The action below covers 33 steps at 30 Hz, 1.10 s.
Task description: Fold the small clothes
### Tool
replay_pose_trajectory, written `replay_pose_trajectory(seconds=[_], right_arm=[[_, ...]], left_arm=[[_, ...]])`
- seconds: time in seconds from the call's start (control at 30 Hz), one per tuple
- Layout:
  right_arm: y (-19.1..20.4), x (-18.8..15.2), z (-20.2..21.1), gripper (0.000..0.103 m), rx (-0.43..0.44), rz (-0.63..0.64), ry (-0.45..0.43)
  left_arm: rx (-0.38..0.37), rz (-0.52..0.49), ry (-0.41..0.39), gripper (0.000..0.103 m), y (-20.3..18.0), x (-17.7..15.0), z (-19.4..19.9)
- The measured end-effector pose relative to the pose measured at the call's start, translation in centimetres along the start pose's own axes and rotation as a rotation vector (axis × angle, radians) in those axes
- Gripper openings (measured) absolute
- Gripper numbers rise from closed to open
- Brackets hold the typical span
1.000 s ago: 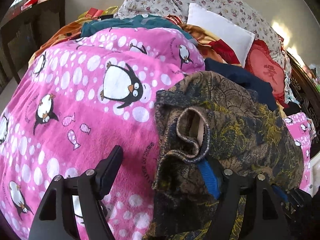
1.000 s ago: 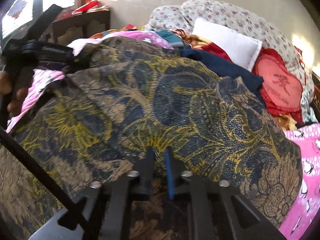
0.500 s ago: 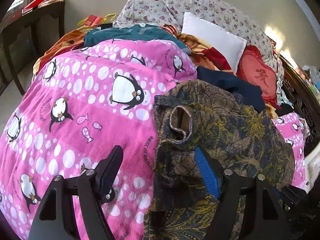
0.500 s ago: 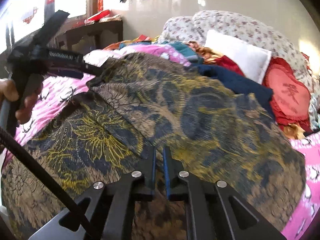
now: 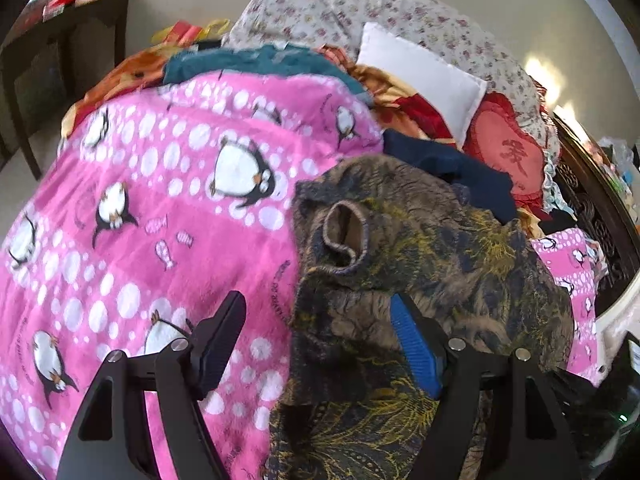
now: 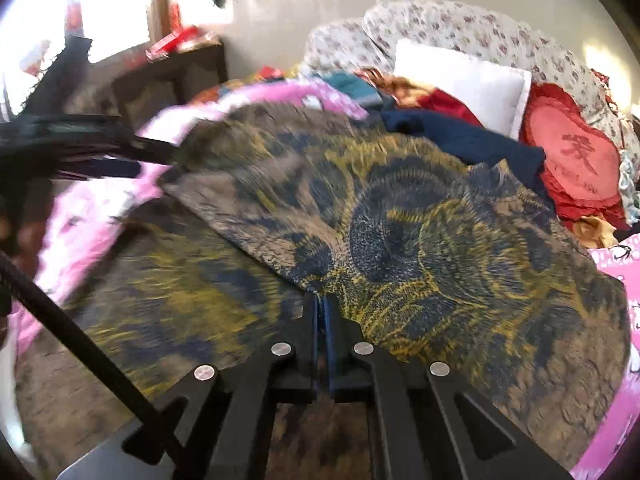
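— Where was the garment [image 5: 432, 248]?

— It lay on the pink blanket [image 5: 160, 208] on the bed, toward the right side of the left wrist view: a brown and navy piece with a yellow pattern. A rolled cuff [image 5: 346, 236] stood open near its left edge. In the right wrist view one layer of it lay doubled over another, the fold edge running on a slant from the upper left down to the right gripper [image 6: 321, 308].

— And the left gripper [image 5: 316, 328]?

— Its fingers were spread wide apart. The dark one hung over the blanket, and the blue-padded finger [image 5: 412, 344] was over the garment. Nothing sat clamped between them.

— The right one?

— Pressed together on the garment's edge, right where the fold met the tips. Only a thin slit showed between the two fingers.

— What lay behind?

— A navy cloth [image 5: 452, 168] just past the garment, a white pillow [image 5: 424, 76], a red heart cushion [image 5: 504, 148] and floral pillows [image 5: 400, 8] against the wall. A teal cloth [image 5: 256, 62] sat beyond the blanket. The left part of the right wrist view was blurred, so detail there could not be told.
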State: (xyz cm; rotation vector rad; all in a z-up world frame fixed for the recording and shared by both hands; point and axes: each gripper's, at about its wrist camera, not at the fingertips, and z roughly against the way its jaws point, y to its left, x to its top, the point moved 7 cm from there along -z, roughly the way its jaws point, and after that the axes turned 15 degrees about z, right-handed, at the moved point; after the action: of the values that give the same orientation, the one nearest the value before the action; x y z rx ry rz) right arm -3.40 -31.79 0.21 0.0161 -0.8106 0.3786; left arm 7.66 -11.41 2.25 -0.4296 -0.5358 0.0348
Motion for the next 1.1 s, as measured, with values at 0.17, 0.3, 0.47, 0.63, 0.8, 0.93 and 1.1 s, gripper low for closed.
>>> replay_pose_trajectory(seconds=[0.17, 0.3, 0.47, 0.63, 0.8, 0.93, 1.1], right_arm=[[1.2, -1.5, -1.5, 0.003, 0.027, 0.009, 0.067], [1.1, -3.3, -1.0, 0.009, 0.071, -0.016, 0.102], [-6.0, -5.0, 5.8, 0.027, -0.105, -0.196, -0.012], [-15.2, -9.5, 4.4, 0.014, -0.344, -0.348, 0.144], [-15.2, -10.1, 7.4, 0.014, -0.362, -0.387, 0.122], [-12.2, -10.3, 10.8, 0.034, -0.22, -0.417, 0.056], [-10.4, -12.8, 12.2, 0.048, -0.363, -0.365, 0.165]], left_arm=[[0.015, -0.025, -0.004, 0.086, -1.8, -0.6, -1.6], [0.061, -0.051, 0.0, 0.086, -1.9, -0.8, -3.1], [0.081, -0.017, 0.009, 0.086, -0.9, -0.3, -4.5], [0.098, -0.004, 0.045, 0.087, 0.0, -0.9, -6.4], [0.088, 0.002, 0.074, 0.087, 0.5, -1.2, -4.4], [0.057, 0.006, 0.055, 0.087, 1.1, -2.4, -0.9], [0.006, -0.011, 0.092, 0.087, 1.9, -6.1, 2.8]])
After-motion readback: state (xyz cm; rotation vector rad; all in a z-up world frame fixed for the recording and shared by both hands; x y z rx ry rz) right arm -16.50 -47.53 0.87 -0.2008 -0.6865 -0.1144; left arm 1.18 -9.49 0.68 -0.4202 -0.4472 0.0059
